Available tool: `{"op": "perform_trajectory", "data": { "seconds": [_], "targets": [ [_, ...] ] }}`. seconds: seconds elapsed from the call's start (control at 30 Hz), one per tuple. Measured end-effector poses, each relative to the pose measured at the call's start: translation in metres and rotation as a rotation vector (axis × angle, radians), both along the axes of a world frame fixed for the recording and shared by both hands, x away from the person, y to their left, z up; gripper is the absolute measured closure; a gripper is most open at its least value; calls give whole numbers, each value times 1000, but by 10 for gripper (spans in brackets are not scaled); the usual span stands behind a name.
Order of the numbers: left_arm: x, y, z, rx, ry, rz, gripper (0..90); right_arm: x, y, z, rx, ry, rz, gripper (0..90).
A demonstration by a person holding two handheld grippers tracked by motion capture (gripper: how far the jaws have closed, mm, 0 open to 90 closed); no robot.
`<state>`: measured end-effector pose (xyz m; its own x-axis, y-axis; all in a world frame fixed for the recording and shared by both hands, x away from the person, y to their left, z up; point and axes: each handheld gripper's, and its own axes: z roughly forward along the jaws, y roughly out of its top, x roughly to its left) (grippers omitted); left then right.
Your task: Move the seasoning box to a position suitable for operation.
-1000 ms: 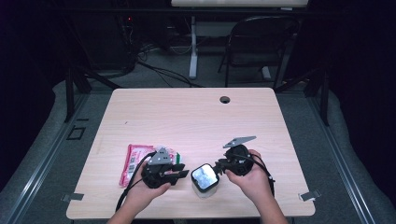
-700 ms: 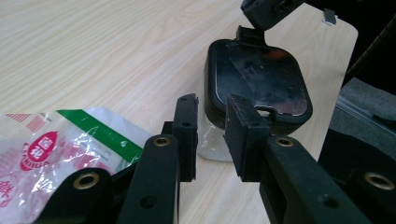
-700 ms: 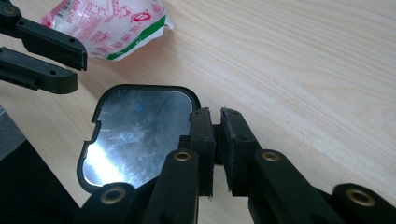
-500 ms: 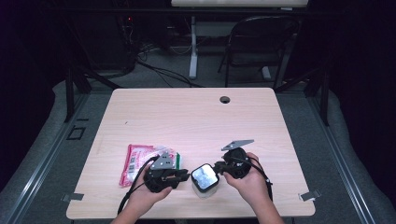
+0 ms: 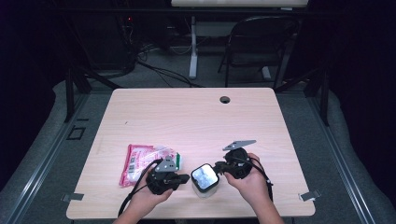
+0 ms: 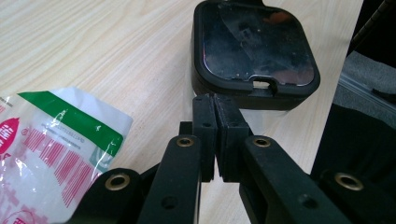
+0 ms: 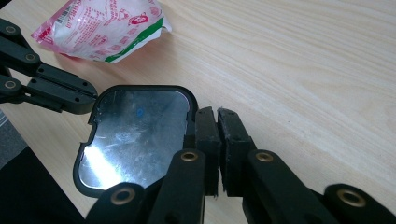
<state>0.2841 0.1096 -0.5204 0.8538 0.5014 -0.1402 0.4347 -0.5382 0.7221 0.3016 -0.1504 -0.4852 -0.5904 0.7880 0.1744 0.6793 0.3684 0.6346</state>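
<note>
A small clear container with a black lid and shiny top (image 5: 204, 176) stands near the table's front edge. My left gripper (image 5: 185, 178) is at its left side, shut, and its jaws have just been closing with nothing between them. In the left gripper view its pads (image 6: 205, 116) meet right at the lid's (image 6: 254, 46) tabbed edge. My right gripper (image 5: 218, 166) is at the container's right side, shut, and its jaws have also just been closing on nothing. In the right gripper view it (image 7: 217, 114) sits against the lid's (image 7: 135, 135) edge, with the left gripper (image 7: 86, 100) on the far side.
A pink and white plastic bag with a green stripe (image 5: 140, 161) lies on the table (image 5: 187, 116) just left of the left hand, and shows close by (image 6: 51, 140) and farther off (image 7: 102, 28). A cable hole (image 5: 225, 99) sits at the back. A chair (image 5: 257, 42) stands beyond the table.
The left hand has shifted a little toward the container. The right hand, the container and the bag are where they were.
</note>
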Motion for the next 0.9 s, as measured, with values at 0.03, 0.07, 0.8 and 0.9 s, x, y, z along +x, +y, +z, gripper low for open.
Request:
{"op": "perform_trajectory", "data": {
  "seconds": [0.03,0.07,0.8,0.9],
  "targets": [
    [0,0,0,-1,1,0,880,0,0,0,1,0,0,882],
    [0,-1,-1,-3,0,-1,881,0,0,0,6,0,0,882],
    [-3,-4,1,-19,-18,-7,872,0,-2,-1,15,4,-5,881],
    [-3,-4,2,-19,-23,-11,867,0,-2,-2,22,1,-11,878]
  ]
}}
